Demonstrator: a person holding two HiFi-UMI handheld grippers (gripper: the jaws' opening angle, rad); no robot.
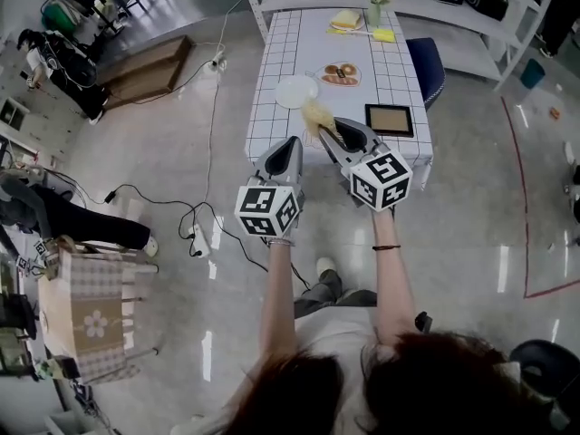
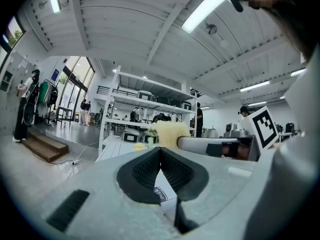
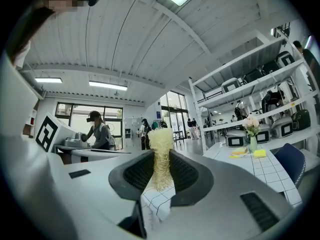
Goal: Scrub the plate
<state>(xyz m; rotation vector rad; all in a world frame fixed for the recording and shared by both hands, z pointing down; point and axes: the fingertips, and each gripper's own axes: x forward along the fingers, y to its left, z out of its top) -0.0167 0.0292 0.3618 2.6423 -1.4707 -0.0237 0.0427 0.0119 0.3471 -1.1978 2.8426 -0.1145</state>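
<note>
The right gripper (image 3: 160, 171) pinches a scrubber (image 3: 160, 149). The left gripper (image 2: 160, 154) is closed and empty. The plate (image 1: 296, 91) lies unheld near the table (image 1: 299, 34) edge, so scrubbing could push it off.

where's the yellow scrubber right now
The yellow scrubber is clamped in the right hand-held gripper; in the head view it shows by the white plate's near right edge.
</note>
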